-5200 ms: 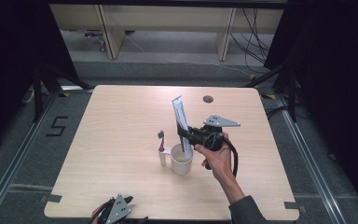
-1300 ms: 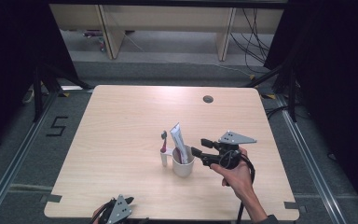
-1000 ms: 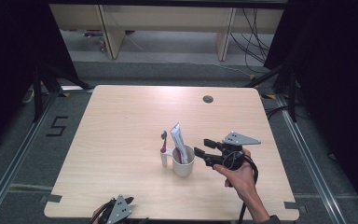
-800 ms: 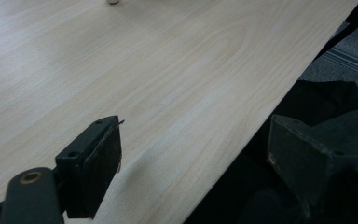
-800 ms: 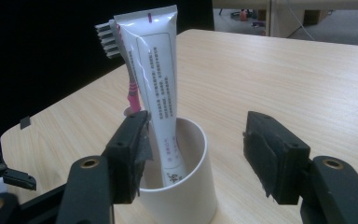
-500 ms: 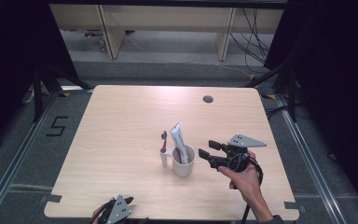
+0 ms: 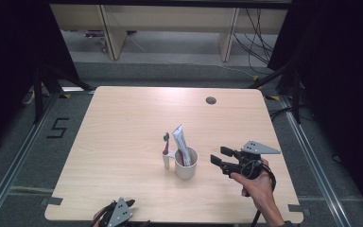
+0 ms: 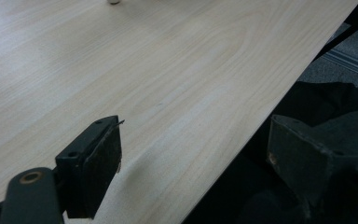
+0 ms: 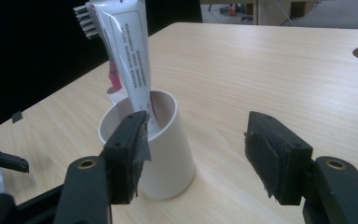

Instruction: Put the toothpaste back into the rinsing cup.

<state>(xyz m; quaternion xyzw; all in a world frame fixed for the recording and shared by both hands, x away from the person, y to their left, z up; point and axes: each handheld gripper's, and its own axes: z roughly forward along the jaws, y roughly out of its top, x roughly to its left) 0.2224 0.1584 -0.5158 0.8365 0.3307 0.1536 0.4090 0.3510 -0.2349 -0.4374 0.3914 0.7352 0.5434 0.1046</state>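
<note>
Since the earliest frame: toothpaste tube (image 7: 181,145) gone from the right tongs (image 7: 222,157) into the white cup (image 7: 186,163); since a second ago, tongs drawn back toward 4 o'clock of the cup, well apart from it. Left tongs (image 7: 118,213) unmoved at the near edge.

High view: cup near the middle of the tabletop (image 7: 123,123), tube standing tilted inside it, crimped end up. Toothbrush (image 7: 166,150) upright in a small holder touching the cup at its 9 o'clock. Round hole (image 7: 211,100) in the tabletop at 12 to 1 o'clock, far side. Right tongs held level, pointing at the cup, jaws parted with nothing between. White "5" (image 7: 57,127) marked on the floor at 9 o'clock of the tabletop.

Left gripper view: left tongs (image 8: 191,168) wide open, empty, one jaw over the wood, the other past the tabletop edge.

Right gripper view: right tongs (image 9: 196,154) roughly two-thirds open, empty; cup (image 9: 163,149) beyond the left jaw, partly hidden by it, tube (image 9: 130,56) rising from it, bristles of the toothbrush (image 9: 81,18) behind. Small printed lines down the tube, too fine to read; no brand legible.

Progress, as judged: tube placed and released, brush already standing beside; seemingly little left but retreat of the right hand (image 7: 257,187).
</note>
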